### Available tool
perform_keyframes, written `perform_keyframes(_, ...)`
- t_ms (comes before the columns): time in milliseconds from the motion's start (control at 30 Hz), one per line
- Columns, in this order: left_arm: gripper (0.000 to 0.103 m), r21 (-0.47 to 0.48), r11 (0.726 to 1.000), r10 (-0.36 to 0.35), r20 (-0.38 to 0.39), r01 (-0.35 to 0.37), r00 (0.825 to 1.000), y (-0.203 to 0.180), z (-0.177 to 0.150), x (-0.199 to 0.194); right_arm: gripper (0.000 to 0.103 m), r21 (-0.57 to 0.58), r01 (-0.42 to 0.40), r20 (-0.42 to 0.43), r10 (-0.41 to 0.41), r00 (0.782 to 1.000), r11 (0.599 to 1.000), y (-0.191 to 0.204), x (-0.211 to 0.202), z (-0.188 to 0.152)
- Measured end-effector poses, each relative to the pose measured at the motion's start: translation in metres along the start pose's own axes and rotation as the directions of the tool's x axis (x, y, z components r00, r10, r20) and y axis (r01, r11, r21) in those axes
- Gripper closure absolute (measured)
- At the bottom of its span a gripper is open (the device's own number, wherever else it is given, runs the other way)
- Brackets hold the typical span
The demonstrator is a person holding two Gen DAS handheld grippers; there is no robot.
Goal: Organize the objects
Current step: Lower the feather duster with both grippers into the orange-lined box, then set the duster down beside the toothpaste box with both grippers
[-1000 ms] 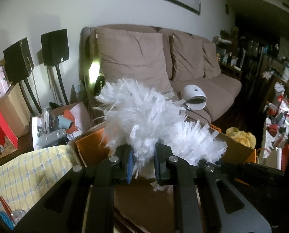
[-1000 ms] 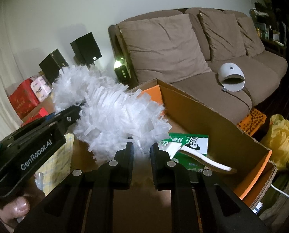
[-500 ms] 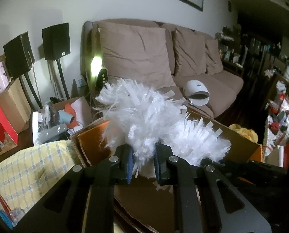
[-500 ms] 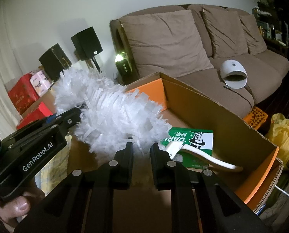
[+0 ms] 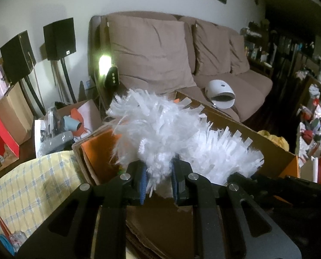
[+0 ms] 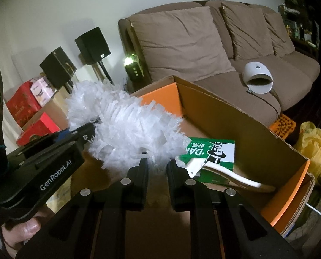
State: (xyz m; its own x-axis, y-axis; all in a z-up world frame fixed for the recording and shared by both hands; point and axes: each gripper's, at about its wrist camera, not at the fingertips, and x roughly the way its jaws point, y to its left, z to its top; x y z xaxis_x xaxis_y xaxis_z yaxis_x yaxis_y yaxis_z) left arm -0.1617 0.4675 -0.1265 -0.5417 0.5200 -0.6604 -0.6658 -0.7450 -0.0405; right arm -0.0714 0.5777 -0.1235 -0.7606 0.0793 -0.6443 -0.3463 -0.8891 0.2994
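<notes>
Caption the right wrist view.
Both tongs hold a white duster over an open cardboard box with a green packet inside.

The fluffy feather duster (image 6: 125,127) is white, and its curved plastic handle (image 6: 229,172) is white too. The big cardboard box (image 6: 236,116) is brown with bright orange flaps. Inside it lies a flat green packet (image 6: 212,153) with white letters and a black-and-white picture. The soft sofa (image 5: 160,54) is brown. The cloth (image 5: 28,183) is yellow with blue checks. The two square speakers (image 5: 59,38) are black.
</notes>
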Motion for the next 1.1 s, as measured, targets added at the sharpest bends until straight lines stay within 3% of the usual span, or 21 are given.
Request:
perform_keyframes(467, 0.08, -0.019, 0.999, 0.027, -0.071, -0.028, 0.997, 0.007, -0.004, 0.016, 0.085, 0.001, 0.003, -0.005, -0.003, 1.0, 1.0, -0.001, 0.0, 0.0)
perform_keyframes(667, 0.07, -0.019, 0.999, 0.033, -0.088, -0.035, 0.996, 0.006, -0.006, 0.02, 0.085, 0.002, 0.003, -0.005, -0.003, 1.0, 1.0, 0.0, 0.0, -0.001)
perform_keyframes(733, 0.059, -0.031, 0.999, 0.027, -0.082, -0.03, 0.996, 0.007, -0.006, 0.018, 0.085, 0.002, 0.002, -0.005, -0.002, 1.0, 1.0, 0.0, 0.0, -0.001)
perform_keyframes(1100, 0.052, -0.053, 0.998, 0.039, -0.064, -0.042, 0.997, 0.016, -0.002, 0.006, 0.085, 0.007, 0.004, -0.004, -0.004, 1.0, 1.0, -0.001, 0.0, -0.002)
